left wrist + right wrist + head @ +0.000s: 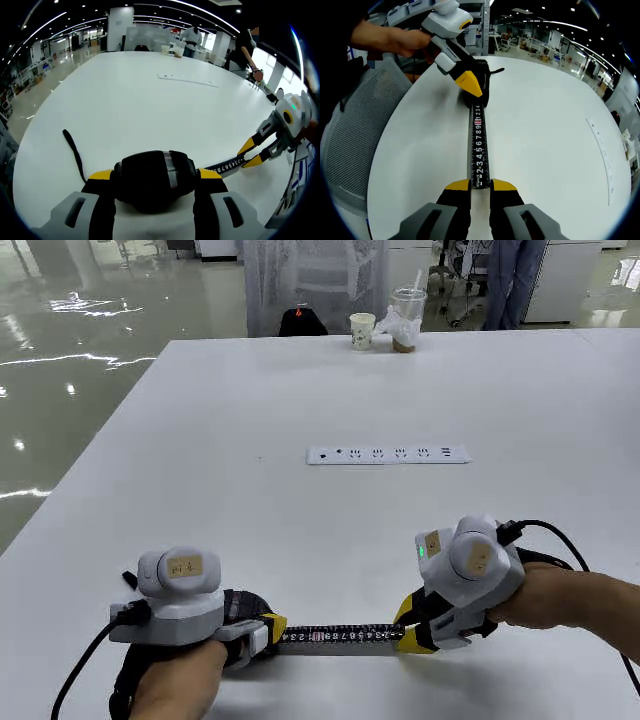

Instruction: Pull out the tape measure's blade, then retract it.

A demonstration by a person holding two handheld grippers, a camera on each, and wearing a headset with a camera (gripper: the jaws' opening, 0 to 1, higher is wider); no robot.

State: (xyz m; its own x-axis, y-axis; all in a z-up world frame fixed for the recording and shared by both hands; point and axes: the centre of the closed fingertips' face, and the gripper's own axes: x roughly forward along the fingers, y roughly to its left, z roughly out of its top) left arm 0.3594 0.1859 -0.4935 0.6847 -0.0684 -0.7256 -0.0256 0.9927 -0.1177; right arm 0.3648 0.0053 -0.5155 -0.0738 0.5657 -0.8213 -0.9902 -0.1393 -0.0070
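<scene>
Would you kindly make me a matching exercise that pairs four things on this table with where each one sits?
Things: 1 tape measure case; 2 blade; 3 power strip; 4 paper cup.
Places: a near the table's far edge; b clamped in the left gripper; c stretched out, end pinched by the right gripper; d flat at mid-table.
Pairs: 1-b; 2-c; 3-d; 4-a.

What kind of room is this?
Probably a big open office or lab: a long white table with a power strip, a shiny floor, and rows of ceiling lights.
</scene>
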